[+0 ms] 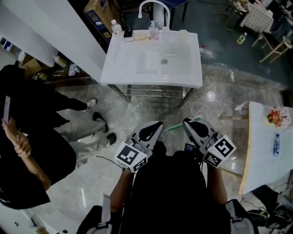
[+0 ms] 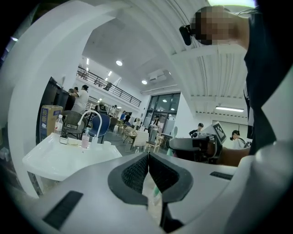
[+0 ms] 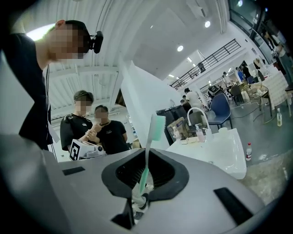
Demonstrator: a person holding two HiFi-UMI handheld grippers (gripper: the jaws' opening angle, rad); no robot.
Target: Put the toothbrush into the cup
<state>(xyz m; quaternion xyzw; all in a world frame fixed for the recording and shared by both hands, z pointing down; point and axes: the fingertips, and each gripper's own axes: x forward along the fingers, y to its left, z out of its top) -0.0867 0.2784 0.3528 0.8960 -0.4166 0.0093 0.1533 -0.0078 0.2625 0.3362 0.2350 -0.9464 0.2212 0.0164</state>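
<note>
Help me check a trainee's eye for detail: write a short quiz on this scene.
1. True or false: the toothbrush is red.
2. The jaws of the right gripper are: A. wide open and empty; B. shut on the toothbrush's handle; C. out of every view.
3. Name the white fixture that carries the faucet.

Key: 1. False, it is green. 2. B. 3. The sink.
</note>
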